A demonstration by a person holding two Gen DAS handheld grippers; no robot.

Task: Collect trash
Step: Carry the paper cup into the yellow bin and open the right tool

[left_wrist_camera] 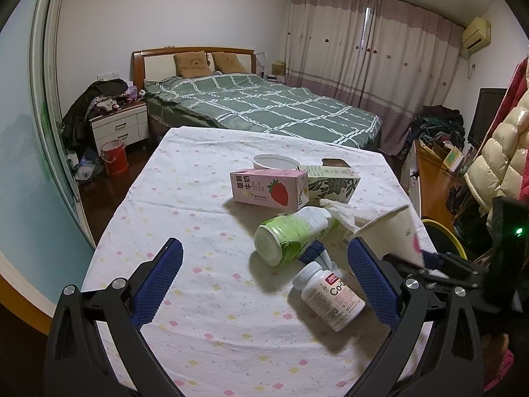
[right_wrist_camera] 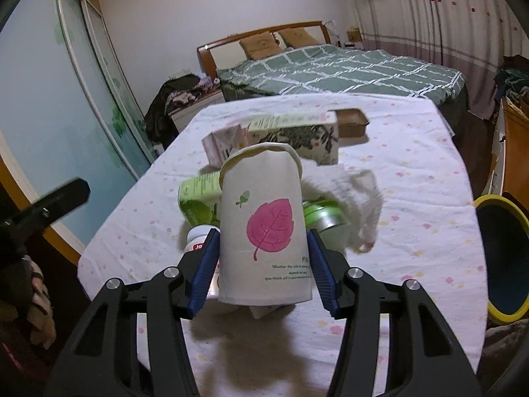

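Centre of the right wrist view, the right gripper [right_wrist_camera: 263, 264] is clamped on the paper cup [right_wrist_camera: 264, 228], blue pads pressed to both its sides, pink leaf facing the camera, held above the tablecloth [right_wrist_camera: 413, 198] with the yellow-rimmed bin [right_wrist_camera: 502, 258] at the right edge. In the left wrist view the left gripper [left_wrist_camera: 264, 281] hangs wide open and empty at lower centre, with the white pill bottle [left_wrist_camera: 329, 296] lying between its fingers and the green bottle [left_wrist_camera: 294, 235] on its side just above.
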